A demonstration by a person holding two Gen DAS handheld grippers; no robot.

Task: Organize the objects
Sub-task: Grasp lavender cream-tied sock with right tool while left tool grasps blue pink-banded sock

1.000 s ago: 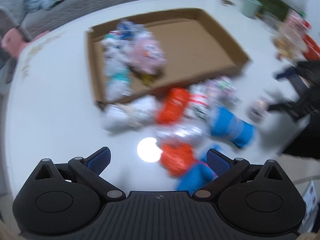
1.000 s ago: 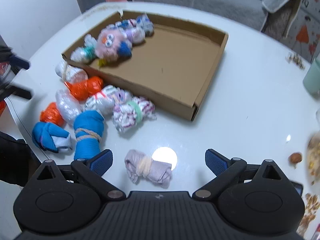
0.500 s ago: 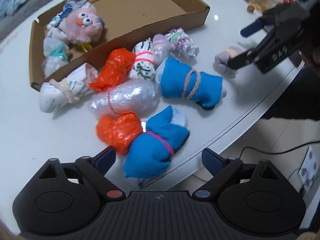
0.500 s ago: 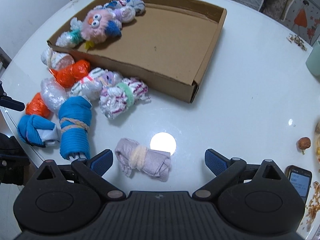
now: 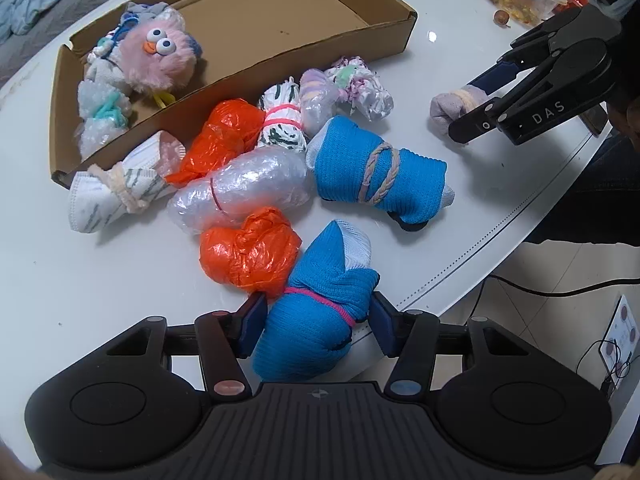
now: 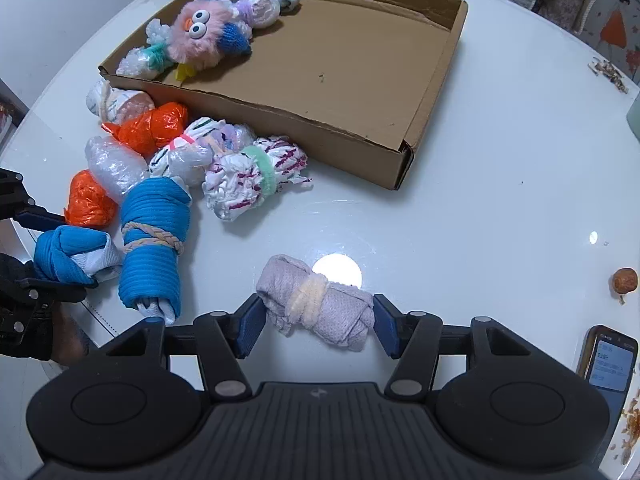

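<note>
A shallow cardboard box (image 5: 404, 28) on the white table holds a pink fuzzy toy (image 5: 160, 60) and some wrapped bundles. Several tied bundles lie in front of it. My left gripper (image 5: 316, 320) has closed around a blue sock bundle with a pink band (image 5: 316, 312) at the table edge, pads touching both sides. My right gripper (image 6: 316, 320) has closed around a grey-lilac cloth bundle with a cream band (image 6: 316, 300), pads at both its ends. It also shows in the left wrist view (image 5: 452, 108).
Orange plastic bundles (image 5: 250, 256), a bubble-wrap roll (image 5: 240, 192), a big blue roll tied with rope (image 5: 380, 176) and white patterned bundles (image 6: 252, 176) lie by the box. A phone (image 6: 608, 360) and a nut (image 6: 625, 280) lie at the right. The table edge (image 5: 500, 236) is close.
Both grippers have moved forward and narrowed: the left now brackets the blue sock bundle, the right brackets the grey-lilac bundle.
</note>
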